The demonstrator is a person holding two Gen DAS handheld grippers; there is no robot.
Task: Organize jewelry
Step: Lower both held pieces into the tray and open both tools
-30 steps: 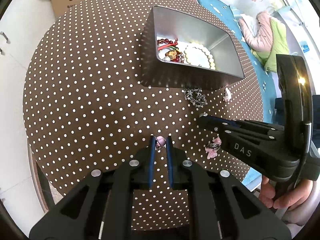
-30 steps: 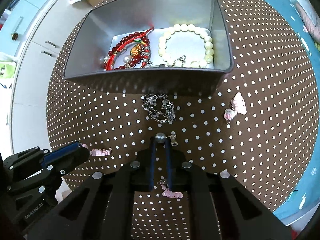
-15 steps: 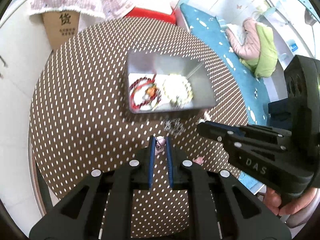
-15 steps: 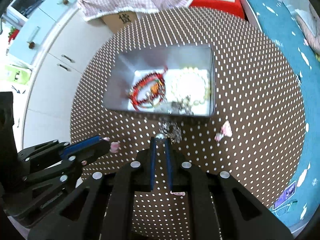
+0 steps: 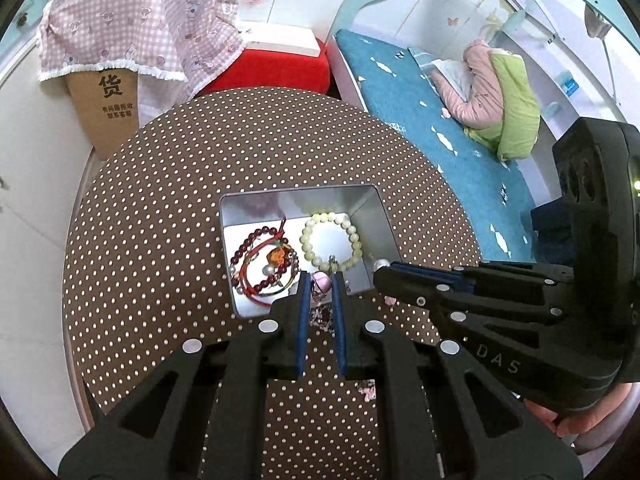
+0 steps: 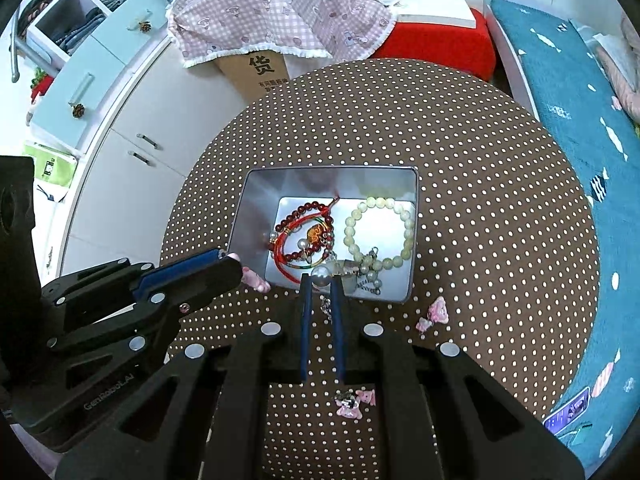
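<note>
A grey metal tin sits near the centre of the round brown polka-dot worktop. Inside it, a red bead-and-cord bracelet lies at 9 o'clock and a pale green bead bracelet at 3 o'clock, with a small silvery chain bunched at the tin's 6 o'clock wall.

The left claw points steeply down with its jaws narrow, pinching a small pink charm above the tin's near edge. The right claw is tilted likewise, jaws narrow on a grey pearl (something thin and silvery dangles under it, too fine to name).

Loose on the worktop are a pink charm at 4 o'clock of the tin and another pink charm partly hidden by the right claw's body
</note>
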